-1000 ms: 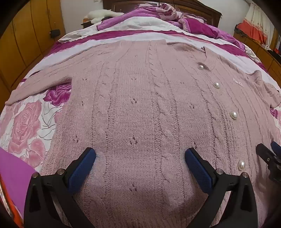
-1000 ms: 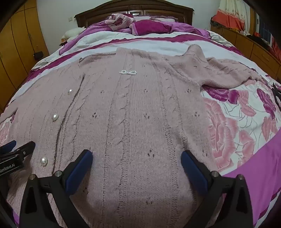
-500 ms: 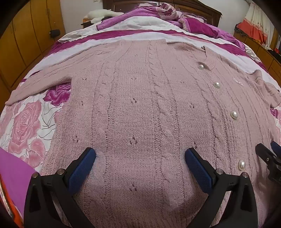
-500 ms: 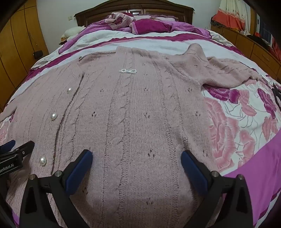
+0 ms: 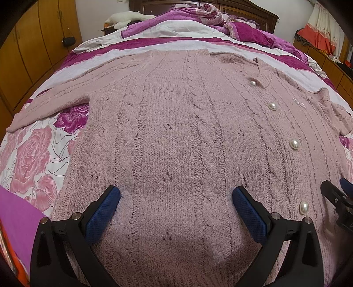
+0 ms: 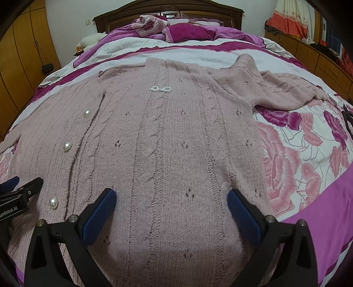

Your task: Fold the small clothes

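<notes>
A pink cable-knit cardigan (image 5: 176,132) with pearl buttons (image 5: 294,144) lies spread flat, front up, across the bed; it also fills the right wrist view (image 6: 172,136), where a small pearl bow (image 6: 160,89) sits near its collar. Its left sleeve (image 5: 50,103) stretches out to the left, its right sleeve (image 6: 275,88) out to the right. My left gripper (image 5: 176,198) hovers open just above the hem on the left half. My right gripper (image 6: 171,197) hovers open above the hem on the right half. Nothing sits between either pair of blue pads.
The bed carries a rose-print sheet (image 5: 30,159) with magenta bands and a bundled quilt (image 6: 176,28) by the dark headboard (image 6: 167,11). Wooden wardrobes (image 5: 26,50) stand to the left, low cabinets (image 6: 320,57) to the right. Each gripper's tip shows at the other view's edge.
</notes>
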`<state>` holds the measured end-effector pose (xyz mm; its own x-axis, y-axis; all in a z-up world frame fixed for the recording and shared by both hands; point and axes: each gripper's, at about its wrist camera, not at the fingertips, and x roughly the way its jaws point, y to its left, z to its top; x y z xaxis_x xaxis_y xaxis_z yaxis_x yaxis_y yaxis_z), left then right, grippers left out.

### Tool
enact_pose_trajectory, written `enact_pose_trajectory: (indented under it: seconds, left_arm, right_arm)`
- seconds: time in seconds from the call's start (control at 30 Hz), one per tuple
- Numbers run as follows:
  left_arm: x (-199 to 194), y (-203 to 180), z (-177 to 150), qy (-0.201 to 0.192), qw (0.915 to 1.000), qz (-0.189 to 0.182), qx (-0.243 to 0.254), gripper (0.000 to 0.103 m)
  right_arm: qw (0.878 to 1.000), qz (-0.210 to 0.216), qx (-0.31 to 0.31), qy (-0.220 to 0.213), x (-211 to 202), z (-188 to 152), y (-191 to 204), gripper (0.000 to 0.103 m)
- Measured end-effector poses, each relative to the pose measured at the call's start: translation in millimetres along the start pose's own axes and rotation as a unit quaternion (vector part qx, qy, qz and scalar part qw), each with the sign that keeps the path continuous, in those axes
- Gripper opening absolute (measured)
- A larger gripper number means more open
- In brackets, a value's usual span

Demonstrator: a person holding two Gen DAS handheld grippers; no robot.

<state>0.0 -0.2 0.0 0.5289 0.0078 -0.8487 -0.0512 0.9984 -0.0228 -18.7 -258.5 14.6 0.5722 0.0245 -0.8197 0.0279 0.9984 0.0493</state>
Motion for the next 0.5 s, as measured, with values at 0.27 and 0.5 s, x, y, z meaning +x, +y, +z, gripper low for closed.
enact_pose_trajectory:
  seconds: [0.27, 0.5]
  left_arm:
    - [0.0, 0.0, -0.1, 0.001, 1.0, -0.001, 0.0, 0.086]
    - [-0.6, -0.4, -0.8, 0.001, 1.0, -0.002, -0.001, 0.086]
  right_arm:
    - [1.0, 0.0, 0.0, 0.001, -3.4, 1.5, 1.1, 0.103]
    - [1.0, -0.002, 0.0, 0.005, 1.5, -0.8, 0.5, 0.103]
